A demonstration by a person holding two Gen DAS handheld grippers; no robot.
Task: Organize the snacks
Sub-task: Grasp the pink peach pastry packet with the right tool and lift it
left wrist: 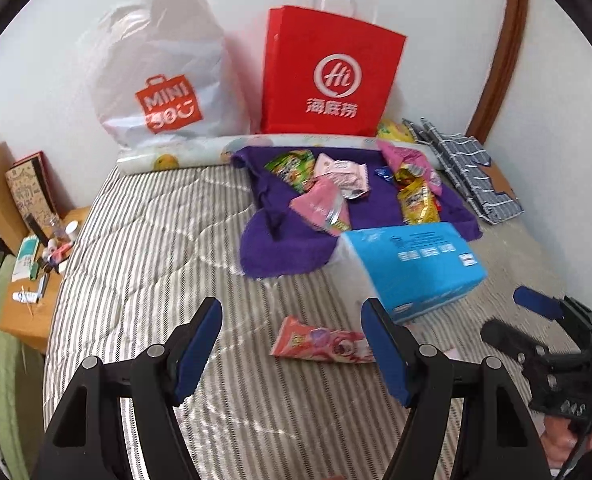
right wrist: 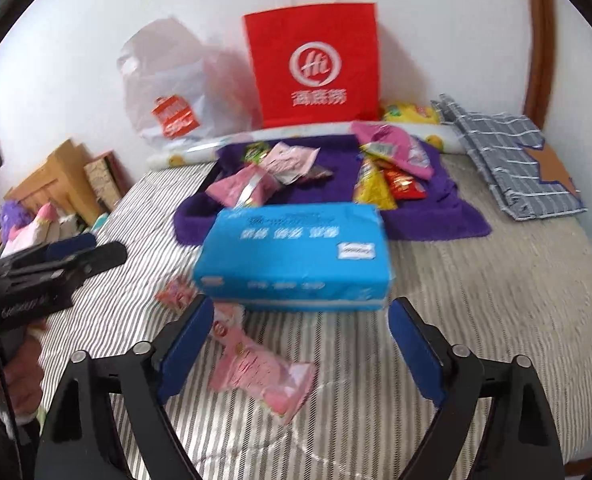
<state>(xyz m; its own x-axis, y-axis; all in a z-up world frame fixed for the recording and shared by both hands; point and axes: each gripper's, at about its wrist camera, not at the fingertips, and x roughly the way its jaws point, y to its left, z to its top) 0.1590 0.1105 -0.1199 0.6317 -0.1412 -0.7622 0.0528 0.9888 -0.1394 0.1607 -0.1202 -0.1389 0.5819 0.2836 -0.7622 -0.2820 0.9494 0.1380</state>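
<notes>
A red-pink snack packet (left wrist: 320,344) lies on the striped bed cover, just ahead of my open left gripper (left wrist: 293,344), whose pads are not touching it. A pale pink packet (right wrist: 255,368) lies beside the left finger of my open right gripper (right wrist: 302,348), which holds nothing. The red-pink packet (right wrist: 175,292) shows further left in the right wrist view. A blue tissue pack (left wrist: 412,264) (right wrist: 296,256) sits just beyond both grippers. Behind it a purple towel (left wrist: 287,240) (right wrist: 436,220) carries several snack packets (left wrist: 328,188) (right wrist: 376,184). Each gripper appears in the other's view: the right gripper (left wrist: 536,308), the left gripper (right wrist: 75,252).
A red paper bag (left wrist: 328,76) (right wrist: 316,64) and a white plastic bag (left wrist: 163,80) (right wrist: 167,92) stand against the wall. Folded blue striped cloth (left wrist: 472,172) (right wrist: 512,156) lies at the right. A cluttered wooden bedside table (left wrist: 35,280) stands left of the bed.
</notes>
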